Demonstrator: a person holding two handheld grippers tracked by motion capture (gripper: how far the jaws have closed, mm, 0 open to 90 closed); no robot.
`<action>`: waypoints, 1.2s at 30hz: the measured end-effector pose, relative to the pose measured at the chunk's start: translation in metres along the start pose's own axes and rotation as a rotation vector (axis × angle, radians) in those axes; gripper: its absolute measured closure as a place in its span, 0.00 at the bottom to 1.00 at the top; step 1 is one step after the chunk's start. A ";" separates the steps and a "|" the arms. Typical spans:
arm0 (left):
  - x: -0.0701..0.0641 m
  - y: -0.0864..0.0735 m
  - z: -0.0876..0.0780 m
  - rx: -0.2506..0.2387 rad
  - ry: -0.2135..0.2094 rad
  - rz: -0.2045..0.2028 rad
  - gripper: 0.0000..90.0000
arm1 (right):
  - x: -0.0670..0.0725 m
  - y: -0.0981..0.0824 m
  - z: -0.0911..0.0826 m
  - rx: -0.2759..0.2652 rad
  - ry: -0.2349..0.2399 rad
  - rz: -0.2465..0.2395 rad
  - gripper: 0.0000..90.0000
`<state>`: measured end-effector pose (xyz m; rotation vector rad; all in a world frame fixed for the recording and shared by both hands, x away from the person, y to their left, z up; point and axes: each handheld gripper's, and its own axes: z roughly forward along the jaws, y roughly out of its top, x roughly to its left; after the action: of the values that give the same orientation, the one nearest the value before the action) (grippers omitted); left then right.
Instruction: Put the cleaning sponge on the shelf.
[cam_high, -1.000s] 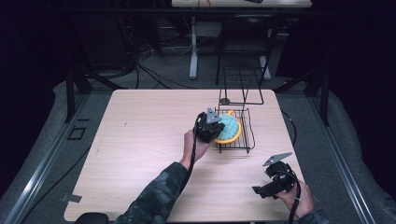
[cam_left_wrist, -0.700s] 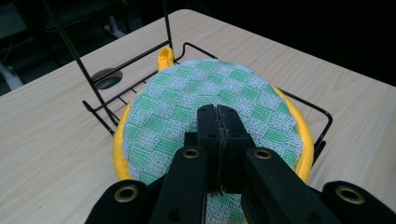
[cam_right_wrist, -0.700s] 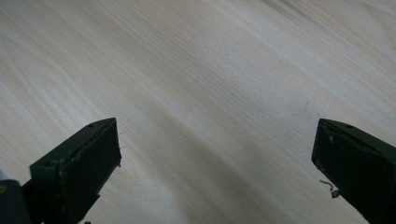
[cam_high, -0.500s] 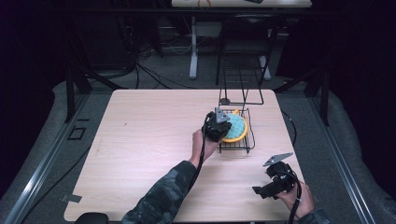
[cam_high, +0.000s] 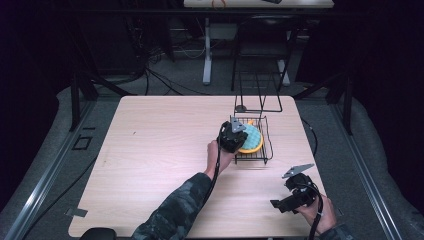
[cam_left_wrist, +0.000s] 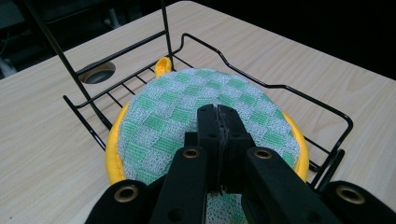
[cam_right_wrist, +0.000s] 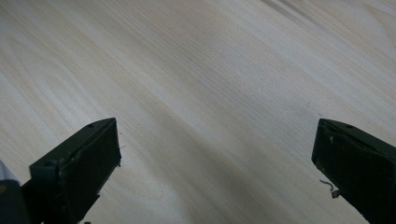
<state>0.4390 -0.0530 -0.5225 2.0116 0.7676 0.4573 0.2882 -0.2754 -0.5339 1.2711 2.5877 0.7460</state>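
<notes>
Right under the left gripper (cam_left_wrist: 219, 122), jaws now pinched on the scouring pad (cam_left_wrist: 187, 107), it's landed in the wire rack (cam_left_wrist: 280, 86), so placing looks nearly done; right gripper (cam_right_wrist: 215, 154) idles spread wide.

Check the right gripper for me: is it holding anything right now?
No. In the right gripper view, the right gripper has its jaws spread wide apart with just bare wooden table between them.

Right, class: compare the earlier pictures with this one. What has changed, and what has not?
The left hand-held gripper carried the round green-and-yellow pad rightward, over the black wire rack; its jaws stay shut. The right hand-held gripper stayed open near the table's front right edge.
</notes>
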 end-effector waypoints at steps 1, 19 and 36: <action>0.000 0.000 0.000 0.000 0.000 0.000 0.99 | 0.000 0.000 0.000 0.000 0.000 0.000 0.01; -0.006 0.000 0.021 0.051 -0.015 0.004 0.99 | 0.000 0.000 0.000 -0.001 0.002 -0.005 0.01; -0.006 0.000 0.021 0.055 -0.012 0.005 0.96 | 0.000 0.000 -0.001 0.001 0.004 -0.004 0.01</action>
<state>0.4464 -0.0699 -0.5336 2.0662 0.7753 0.4302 0.2880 -0.2755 -0.5332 1.2653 2.5934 0.7483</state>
